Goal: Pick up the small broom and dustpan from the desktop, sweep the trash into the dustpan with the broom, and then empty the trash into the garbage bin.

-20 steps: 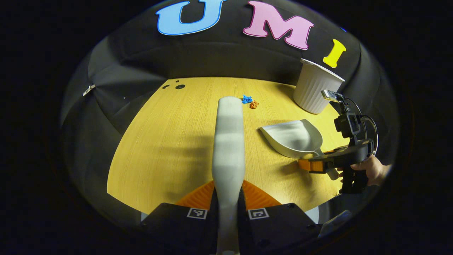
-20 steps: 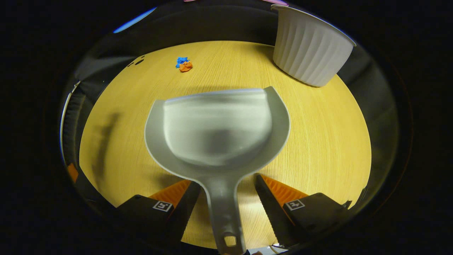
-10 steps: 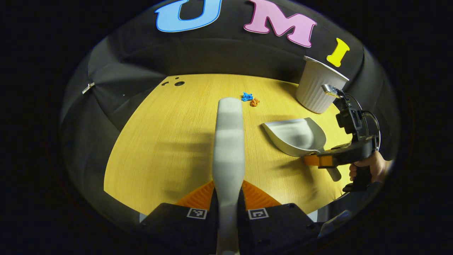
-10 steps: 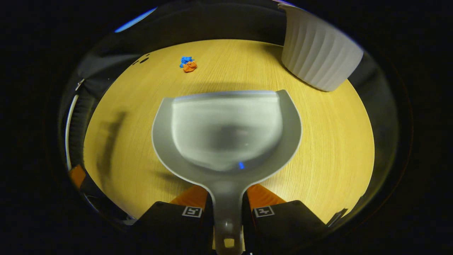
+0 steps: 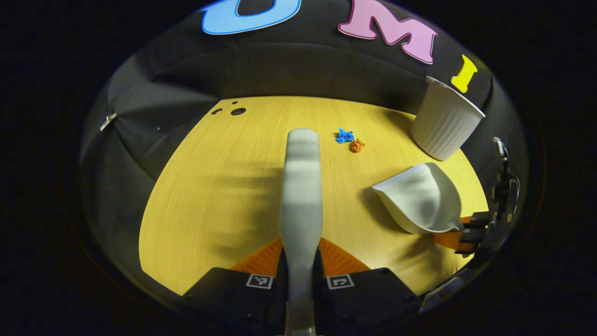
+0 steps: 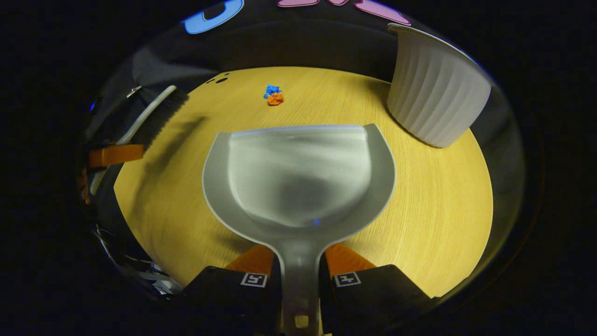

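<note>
My right tool [image 6: 301,280], open a second ago, now clamps the dustpan [image 6: 298,177] handle; my left tool [image 5: 301,275] grips the broom [image 5: 302,186]. Both pickups done, trash [image 6: 274,95] waits on the worktop [image 6: 443,210] at 12 o'clock, bin [image 6: 436,93] at 2.

The surface [image 5: 224,186] is a yellowish wood-grain top with a curved near edge and a few small dark holes [image 5: 237,111] at its far left corner. Two small crumpled scraps, one blue [image 5: 344,136] and one orange [image 5: 357,145], lie touching each other toward the far middle. A white ribbed plastic bin [image 5: 445,126] stands upright at the far right, well apart from the scraps.
</note>
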